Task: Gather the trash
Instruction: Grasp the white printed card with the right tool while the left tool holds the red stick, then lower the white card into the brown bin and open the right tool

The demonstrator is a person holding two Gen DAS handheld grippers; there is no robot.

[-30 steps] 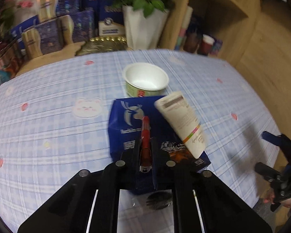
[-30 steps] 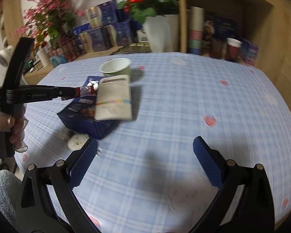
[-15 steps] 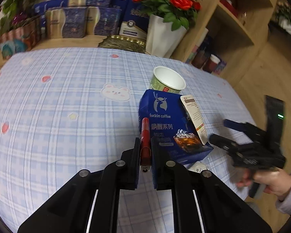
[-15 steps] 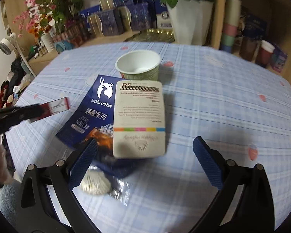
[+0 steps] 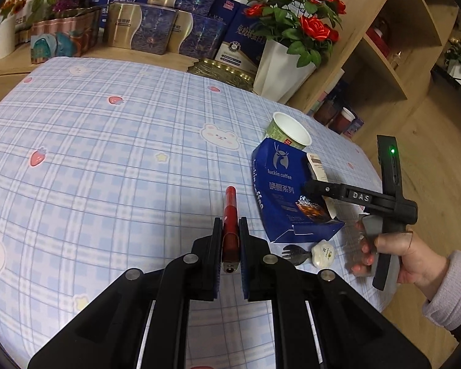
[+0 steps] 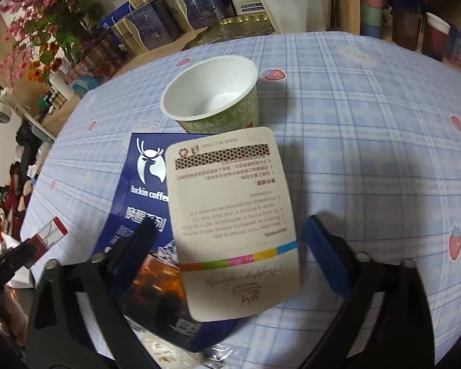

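Note:
My left gripper [image 5: 230,230] is shut on a red stick packet [image 5: 230,212], held above the checked tablecloth [image 5: 123,169] to the left of the trash pile. The pile is a blue coffee box [image 6: 141,181] with a flat white pack [image 6: 233,224] lying on it and a green paper cup [image 6: 212,98] standing just behind. My right gripper [image 6: 230,230] hangs over the pile with the white pack between its blue pads [image 6: 322,255]. Its jaws are closing, and a gap still shows on both sides. A person's hand [image 5: 396,255] holds it.
A black plastic fork [image 5: 292,250] and a small white sachet [image 5: 322,253] lie at the box's near corner. A white vase of red roses [image 5: 279,64], a gold tray [image 5: 224,70] and gift boxes [image 5: 156,30] line the far edge. A wooden shelf [image 5: 399,46] stands at the right.
My left gripper carried the red packet leftward, off the blue box. My right gripper came closer and lower over the white pack, and its jaws narrowed.

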